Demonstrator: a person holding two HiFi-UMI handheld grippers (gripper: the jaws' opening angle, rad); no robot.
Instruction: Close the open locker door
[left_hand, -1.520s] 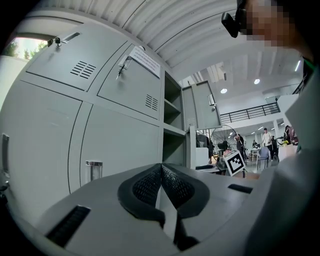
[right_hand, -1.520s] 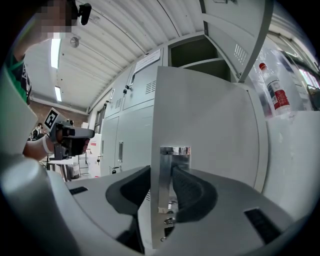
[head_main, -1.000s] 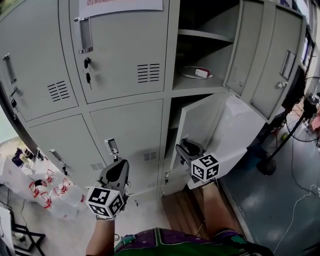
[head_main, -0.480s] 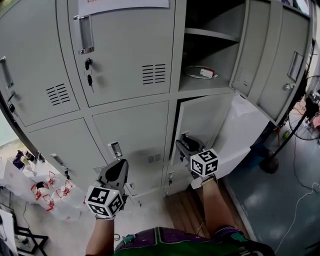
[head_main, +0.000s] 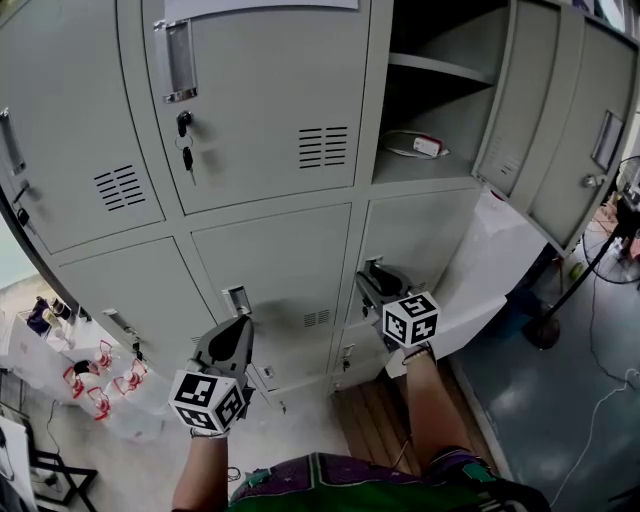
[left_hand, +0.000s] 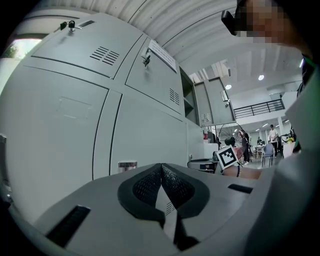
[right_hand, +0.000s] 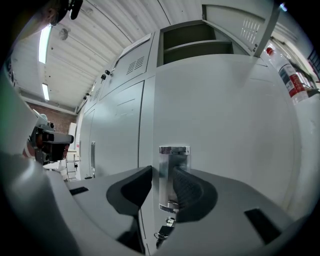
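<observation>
The lower-right locker door sits nearly flush in its frame, the right gripper straddling its metal handle with jaws parted, while the left gripper hovers clenched and empty before the neighbouring door.

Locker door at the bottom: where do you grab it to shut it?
Grab the shiny handle on the locker door, coming straight at the front. It is a narrow upright bar standing out from the flat door, so the fingers fit on its left and right sides.

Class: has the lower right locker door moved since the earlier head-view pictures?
Yes. The lower right locker door swung shut toward the centre post, closing the dark gap.
</observation>
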